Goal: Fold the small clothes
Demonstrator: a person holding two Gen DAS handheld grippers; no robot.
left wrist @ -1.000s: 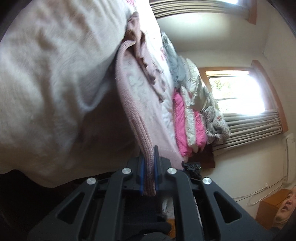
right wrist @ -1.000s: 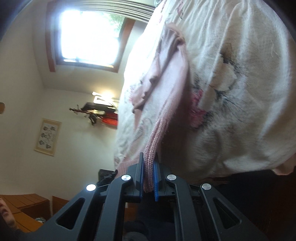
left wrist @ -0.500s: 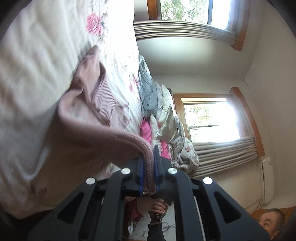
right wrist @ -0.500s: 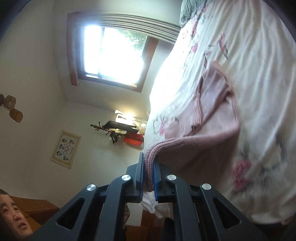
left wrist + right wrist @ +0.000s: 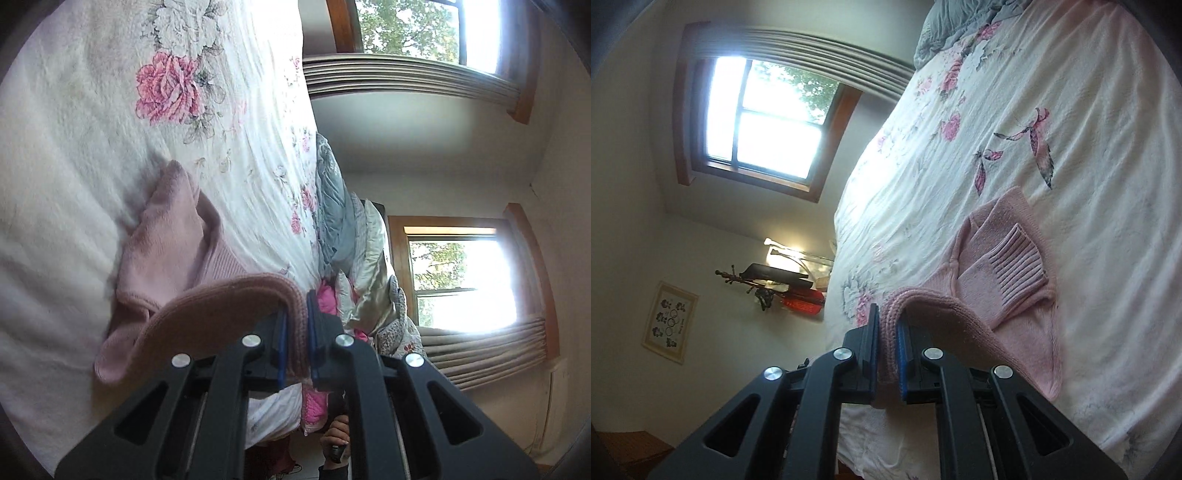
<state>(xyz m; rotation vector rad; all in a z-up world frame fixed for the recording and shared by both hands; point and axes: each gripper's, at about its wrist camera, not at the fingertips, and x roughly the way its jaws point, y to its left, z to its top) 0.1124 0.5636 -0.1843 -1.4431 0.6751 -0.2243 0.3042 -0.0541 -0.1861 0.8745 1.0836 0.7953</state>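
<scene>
Pink knit sweater [image 5: 173, 243] hem pinched between left gripper [image 5: 296, 325] jaws, right gripper [image 5: 886, 328] jaws likewise, rest on bedspread [image 5: 1015, 103]

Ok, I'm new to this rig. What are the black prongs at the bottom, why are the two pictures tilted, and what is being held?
There is no robot arm. A person carries one two-finger gripper in each hand, and each has a wide-angle camera looking along its fingers. That is why the room leans and bends.

One picture is from the left gripper, the other from the right gripper. The black prongs are the gripper's own fingers, with blue pads.

The surface is a bed with a floral cover. On it lies a pink sweater, sleeve folded across. Each gripper is shut on its thick knitted hem, raised off the bed. Bedding is piled at the far end.
</scene>
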